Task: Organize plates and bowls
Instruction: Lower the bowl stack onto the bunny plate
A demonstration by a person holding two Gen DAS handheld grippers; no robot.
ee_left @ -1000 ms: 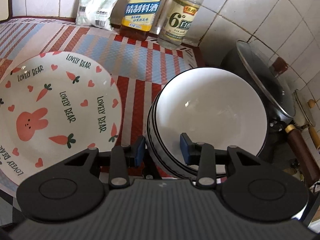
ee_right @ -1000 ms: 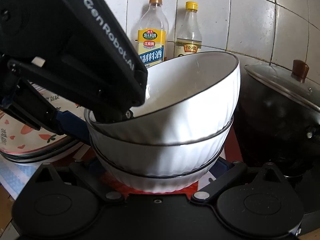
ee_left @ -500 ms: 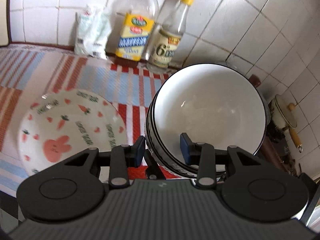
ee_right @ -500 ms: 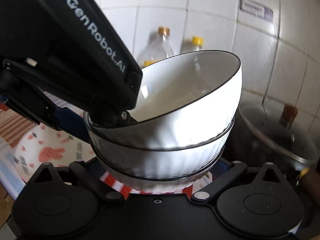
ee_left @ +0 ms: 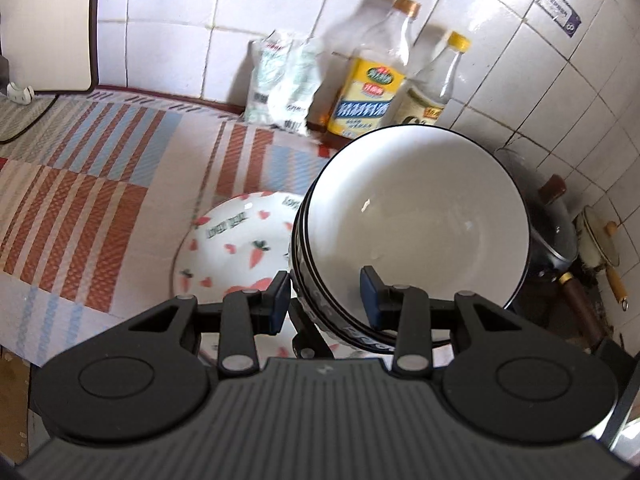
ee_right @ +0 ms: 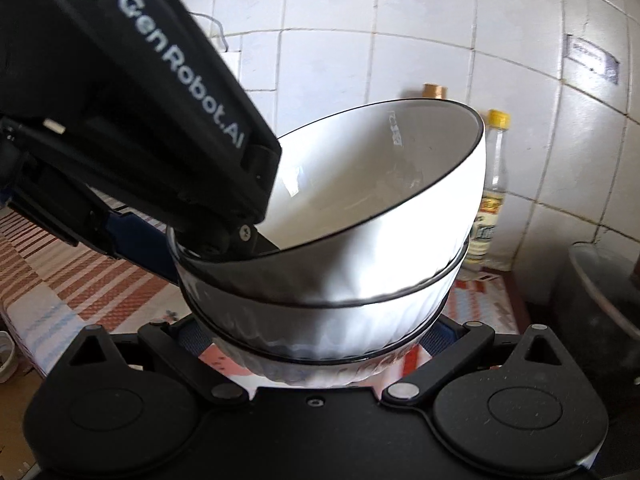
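A stack of white bowls with black rims [ee_left: 416,224] is held in the air above the counter. My left gripper [ee_left: 324,296] is shut on the near rim of the stack, one pad inside the top bowl and one outside. In the right wrist view the stack of bowls [ee_right: 360,264] fills the middle, and my right gripper [ee_right: 316,340] is shut on its base from both sides. A white plate with pink rabbit and carrot print [ee_left: 236,248] lies on the striped mat below, partly hidden by the bowls.
Two bottles [ee_left: 372,80] and a plastic bag [ee_left: 284,80] stand against the tiled wall. A dark pot with a glass lid [ee_left: 556,224] stands at the right, with a small pan [ee_left: 600,240] beside it. The striped mat [ee_left: 80,184] stretches left.
Both grippers have lifted the stack of bowls up off the mat. The plate and bottles now look farther below and smaller.
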